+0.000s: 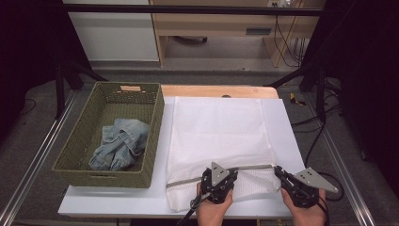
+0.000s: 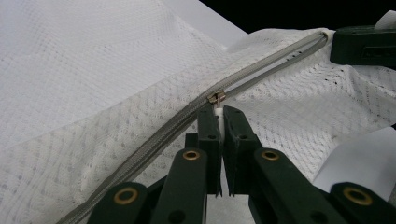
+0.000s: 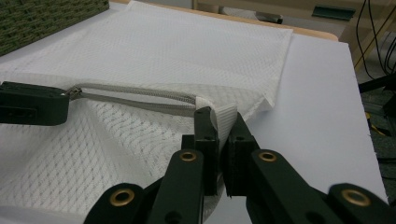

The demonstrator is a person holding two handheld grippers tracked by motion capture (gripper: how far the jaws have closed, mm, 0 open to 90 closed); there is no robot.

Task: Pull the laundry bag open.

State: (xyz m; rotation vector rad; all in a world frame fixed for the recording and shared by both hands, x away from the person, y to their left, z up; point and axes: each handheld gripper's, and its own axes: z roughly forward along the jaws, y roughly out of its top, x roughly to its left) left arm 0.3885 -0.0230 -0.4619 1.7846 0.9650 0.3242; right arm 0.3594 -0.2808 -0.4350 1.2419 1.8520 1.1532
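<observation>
The left claw is pinching the zipper pull, jaws closed; the right claw is clamping the mesh laundry bag corner on the bench. The zipper is standing partly open; the jeans are waiting in the basket.

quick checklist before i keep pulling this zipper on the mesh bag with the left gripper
1. Left gripper shut on the zipper pull: ok, the jaws pinch the white tab just below the slider.
2. Right gripper anchoring the mesh bag: ok, it is shut on the fabric at the zipper's end.
3. Zipper partly open: ok, the two rows of teeth are parted between the grippers.
4. Fabric clear of the slider: cannot tell, the mesh bunches close beside it.
5. Bag flat on the white board: ok at the far part, rumpled near the grippers.
6. Basket with the jeans clear of the pull path: ok.
</observation>
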